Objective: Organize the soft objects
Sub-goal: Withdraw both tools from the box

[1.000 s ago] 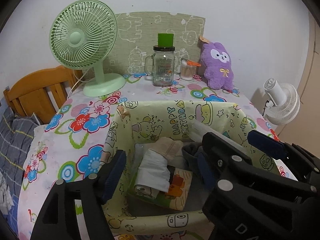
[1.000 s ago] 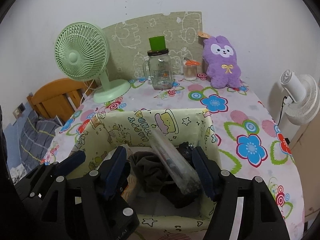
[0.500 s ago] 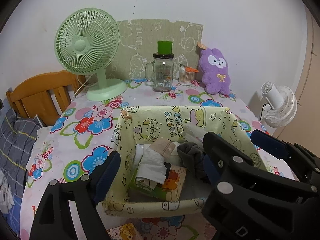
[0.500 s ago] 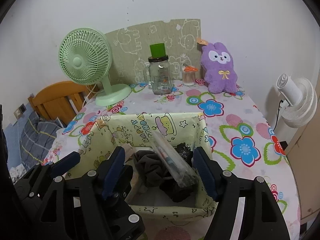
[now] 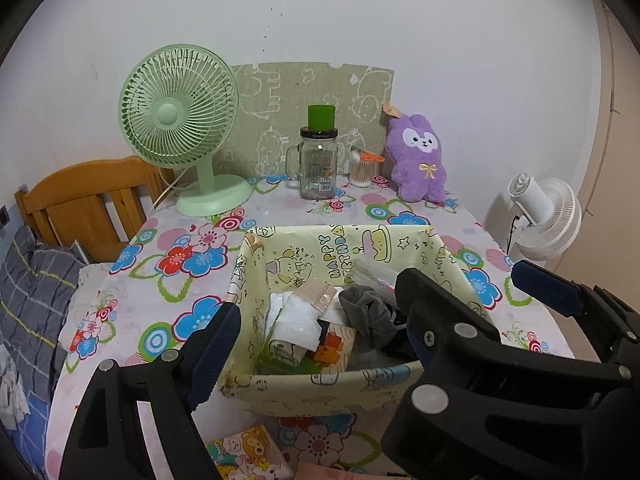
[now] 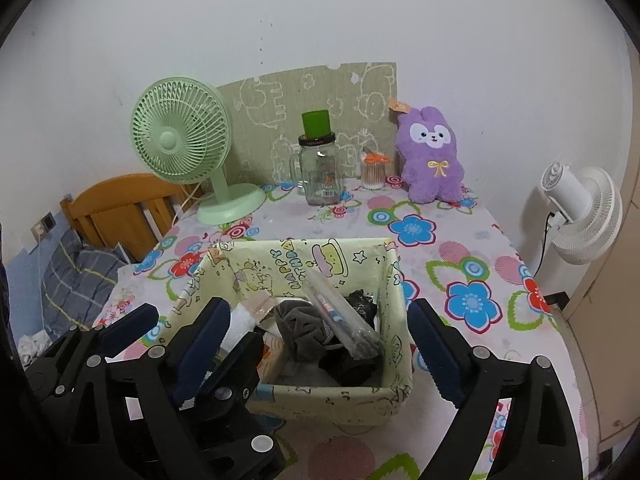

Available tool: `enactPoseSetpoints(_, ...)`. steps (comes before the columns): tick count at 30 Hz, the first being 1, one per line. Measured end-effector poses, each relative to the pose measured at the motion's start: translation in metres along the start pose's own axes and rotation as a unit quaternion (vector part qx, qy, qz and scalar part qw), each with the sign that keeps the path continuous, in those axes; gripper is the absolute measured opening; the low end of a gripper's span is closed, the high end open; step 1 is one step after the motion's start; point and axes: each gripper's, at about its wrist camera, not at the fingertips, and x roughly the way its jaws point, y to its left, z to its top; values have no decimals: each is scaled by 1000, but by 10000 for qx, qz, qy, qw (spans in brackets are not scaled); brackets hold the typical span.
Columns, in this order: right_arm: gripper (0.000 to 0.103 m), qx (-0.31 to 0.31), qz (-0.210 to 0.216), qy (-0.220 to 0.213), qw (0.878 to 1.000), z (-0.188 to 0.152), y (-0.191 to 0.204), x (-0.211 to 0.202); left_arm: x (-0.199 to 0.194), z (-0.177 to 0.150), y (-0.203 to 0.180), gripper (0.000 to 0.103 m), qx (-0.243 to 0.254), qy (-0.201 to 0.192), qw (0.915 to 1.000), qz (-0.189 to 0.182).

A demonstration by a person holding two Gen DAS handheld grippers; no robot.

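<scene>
We hold both grippers over the box (image 6: 332,394) near the table's (image 6: 472,240) front edge; left gripper (image 5: 320,332) open and empty, right gripper (image 6: 320,344) opening, empty. The grey cloth (image 6: 302,330) lies inside, so we should lift clear without snagging it.

Legible text: "HAPPY" over a second line starting "BIRTHD…", printed in blue-green capitals on the inner back wall of the pale yellow cartoon-print fabric storage box (image 5: 344,246). The tail of the second line is covered by the box contents. Same lettering in the right wrist view (image 6: 286,266).

Clear glass mason-jar mug with black lid (image 5: 317,168): printed label and lid lettering present, too small to read.
</scene>
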Motion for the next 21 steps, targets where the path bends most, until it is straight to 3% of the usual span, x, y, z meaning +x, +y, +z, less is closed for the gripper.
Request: enactPoseSetpoints(21,99,-63,-61,-254,9996,-17,3,-51,-44,-18,-10,87,47,-285,9996,-2)
